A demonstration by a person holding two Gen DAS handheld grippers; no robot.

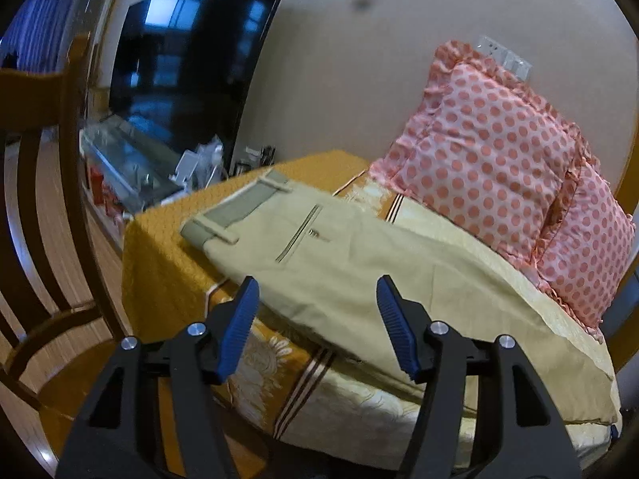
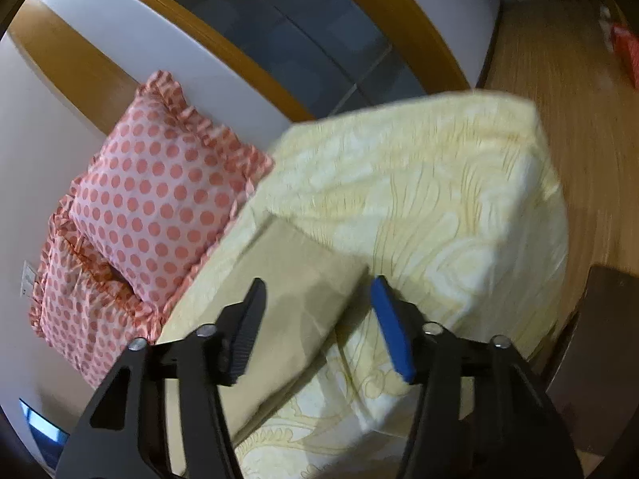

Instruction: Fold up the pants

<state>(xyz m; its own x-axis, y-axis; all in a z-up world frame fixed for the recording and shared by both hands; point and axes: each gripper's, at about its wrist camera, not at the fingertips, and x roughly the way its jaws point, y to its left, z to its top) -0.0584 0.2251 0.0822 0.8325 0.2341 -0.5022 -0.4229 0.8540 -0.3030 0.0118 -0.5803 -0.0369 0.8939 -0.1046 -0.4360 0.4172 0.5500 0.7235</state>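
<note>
On the yellow patterned bedspread (image 1: 459, 239), beside two pink polka-dot ruffled pillows (image 1: 491, 151): one pair of khaki cotton pants (image 1: 339, 255), lying flat, waistband far left. Likely light, limp, creasing easily; best pinched at hem and waistband edges. My left gripper (image 1: 317, 327) and right gripper (image 2: 315, 329) both gape, holding nothing
</note>
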